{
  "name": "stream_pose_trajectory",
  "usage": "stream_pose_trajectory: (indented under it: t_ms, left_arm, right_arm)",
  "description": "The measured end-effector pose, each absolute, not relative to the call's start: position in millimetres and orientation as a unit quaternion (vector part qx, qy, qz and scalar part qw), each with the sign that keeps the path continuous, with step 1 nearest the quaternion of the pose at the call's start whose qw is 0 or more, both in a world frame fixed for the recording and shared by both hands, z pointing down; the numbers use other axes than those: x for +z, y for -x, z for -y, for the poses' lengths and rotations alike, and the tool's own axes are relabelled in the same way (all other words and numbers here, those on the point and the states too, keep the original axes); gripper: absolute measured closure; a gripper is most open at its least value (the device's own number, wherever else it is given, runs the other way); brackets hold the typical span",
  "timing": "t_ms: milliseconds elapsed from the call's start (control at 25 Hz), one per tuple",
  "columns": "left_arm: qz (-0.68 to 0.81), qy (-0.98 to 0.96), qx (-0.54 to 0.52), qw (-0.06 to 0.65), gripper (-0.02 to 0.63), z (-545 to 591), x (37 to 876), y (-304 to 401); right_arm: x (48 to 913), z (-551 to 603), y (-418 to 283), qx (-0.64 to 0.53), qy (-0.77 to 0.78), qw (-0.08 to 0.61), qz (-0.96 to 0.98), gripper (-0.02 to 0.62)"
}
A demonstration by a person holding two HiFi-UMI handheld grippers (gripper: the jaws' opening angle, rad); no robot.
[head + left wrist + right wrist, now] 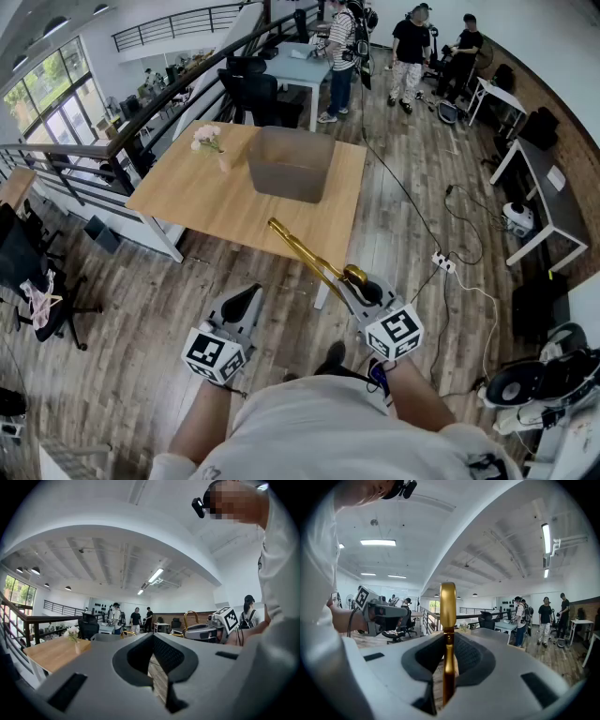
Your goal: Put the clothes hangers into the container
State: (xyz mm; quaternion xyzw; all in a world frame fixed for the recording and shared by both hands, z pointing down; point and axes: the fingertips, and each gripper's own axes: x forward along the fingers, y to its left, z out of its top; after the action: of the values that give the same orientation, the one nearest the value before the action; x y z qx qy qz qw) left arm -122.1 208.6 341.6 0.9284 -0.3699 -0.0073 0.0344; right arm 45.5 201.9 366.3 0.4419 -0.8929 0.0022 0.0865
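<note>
Clothes hanger [307,253], a gold one, is up in the air on the person's right side. It is caught by its hook end in the right gripper [361,281], and its long body slants out ahead toward the near edge of the wooden table [202,202]. In the right gripper view the jaws are only partly apart and pressed on the gold bar [448,620], which stands upright between the pads. The left gripper [246,300] is held level beside it, low and well short of the table. Its jaws show just a narrow slit, with bare floorboards visible through it and nothing in them.

The grey container [286,178] sits on the far half of the table, close to a small vase of pale flowers [207,139] and well apart from the hanger. From here I cannot make out what, if anything, already lies inside it.

To my eye this is the carrying step: the hanger is in hand but not yet delivered. The next move calls for a reach forward across the table until the hanger is over the container's open top. Then its far end should tip down past the rim before the jaws let go, because a piece this long could catch on the edge
</note>
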Motion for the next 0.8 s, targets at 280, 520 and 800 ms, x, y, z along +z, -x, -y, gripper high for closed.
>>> stream_pose_trajectory:
  t_ms: [280,520,800]
  left_arm:
    - [0.380,-0.925,-0.015,0.029,0.600,-203.8,339.5,125.3]
    - [0.381,-0.924,-0.011,0.039,0.600,-191.9,348.4,121.6]
    - [0.388,-0.920,-0.002,0.050,0.600,-159.0,358.0,111.4]
  right_arm:
    - [368.5,-199.9,-44.1,0.004,-0.439,0.087,0.894,0.528]
    - [369.2,-187.7,-47.7,0.003,-0.441,0.086,0.893,0.528]
    - [375.0,-149.6,-60.0,0.004,-0.436,0.091,0.895,0.528]
